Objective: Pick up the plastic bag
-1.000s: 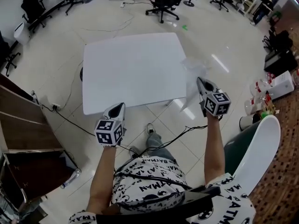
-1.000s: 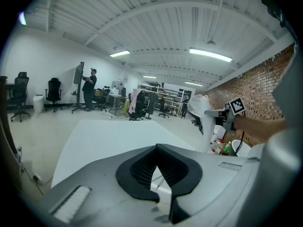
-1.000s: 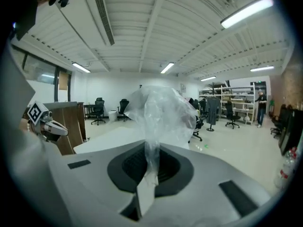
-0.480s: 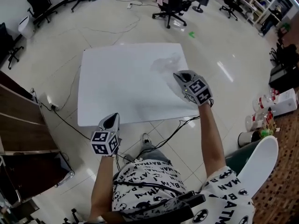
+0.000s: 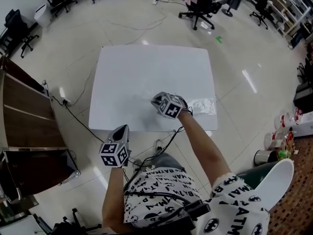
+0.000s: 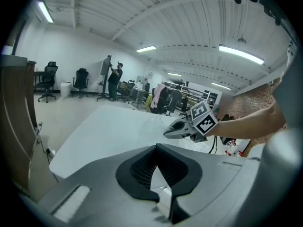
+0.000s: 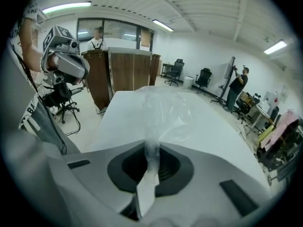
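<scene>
Right gripper [image 5: 156, 101]: your jaws are closed tight on a twisted neck of the clear plastic bag [image 7: 162, 109]. From the pinch the film fans out forward and lies loose over the white table [image 5: 146, 67]. The gripper sits low over the table's near half, pointing to your left.

Left gripper [image 5: 122, 130]: jaws drawn together with nothing between them. It is held off the table, over the floor just short of the near edge, and points toward the right gripper.

Surroundings:
- A crumpled clear patch [image 5: 203, 105], plastic by the look of it, lies on the table near its right edge, behind the right gripper. Whether it belongs to the held bag cannot be told.
- A black cable [image 5: 178, 136] drops from the right gripper over the table's near edge to your lap.
- A wooden cabinet [image 5: 24, 111] stands left of the table, with a floor cable [image 5: 78, 119] running between them.
- Office chairs [image 5: 200, 4] stand beyond the far edge.
- A white chair [image 5: 274, 180] is at your right, with bottles [image 5: 279, 133] and a bin [image 5: 264, 156] beside it.
- A person [image 7: 235, 86] stands at a board, well away.
</scene>
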{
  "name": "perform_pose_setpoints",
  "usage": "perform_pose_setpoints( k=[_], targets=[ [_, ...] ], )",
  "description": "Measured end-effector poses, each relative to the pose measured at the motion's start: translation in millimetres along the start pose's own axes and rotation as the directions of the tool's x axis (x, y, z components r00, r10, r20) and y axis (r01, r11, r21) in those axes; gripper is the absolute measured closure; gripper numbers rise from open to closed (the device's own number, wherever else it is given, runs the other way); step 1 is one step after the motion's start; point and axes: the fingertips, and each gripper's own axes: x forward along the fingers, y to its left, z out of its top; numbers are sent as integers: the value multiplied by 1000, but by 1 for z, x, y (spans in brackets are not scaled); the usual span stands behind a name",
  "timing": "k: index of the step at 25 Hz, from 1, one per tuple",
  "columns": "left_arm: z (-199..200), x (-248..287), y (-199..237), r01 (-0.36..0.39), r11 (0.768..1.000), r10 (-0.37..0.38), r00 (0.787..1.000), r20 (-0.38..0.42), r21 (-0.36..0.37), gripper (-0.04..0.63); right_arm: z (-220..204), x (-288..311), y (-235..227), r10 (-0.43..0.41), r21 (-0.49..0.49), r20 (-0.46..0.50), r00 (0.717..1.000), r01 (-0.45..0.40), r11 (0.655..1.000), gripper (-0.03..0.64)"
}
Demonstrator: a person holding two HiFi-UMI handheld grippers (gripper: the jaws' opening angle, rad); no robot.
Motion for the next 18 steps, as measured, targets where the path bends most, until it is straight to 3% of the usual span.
perform_pose_setpoints(
  k=[5, 9, 10, 15, 18],
  targets=[
    [-15, -3, 12, -39, 999, 38, 999, -23, -31, 592, 14, 46, 31, 67, 21, -5, 998, -67, 998, 591],
    [-19, 7, 15, -44, 999, 43, 998, -48, -26, 592, 9, 70, 37, 77, 58, -24, 997, -76, 995, 383],
    [-19, 12, 16, -43, 999, 42, 997, -58, -21, 592, 10, 72, 37, 78, 64, -14, 997, -77, 995, 370],
    [-7, 51, 27, -31, 999, 33, 995, -90, 20, 594, 25, 34, 25, 29, 181, 150, 988, -56, 982, 291],
    [8, 96, 28, 20, 996, -11, 995, -94, 93, 592, 6, -12, 5, -81, 352, 262, 962, -17, 936, 293]
  ],
)
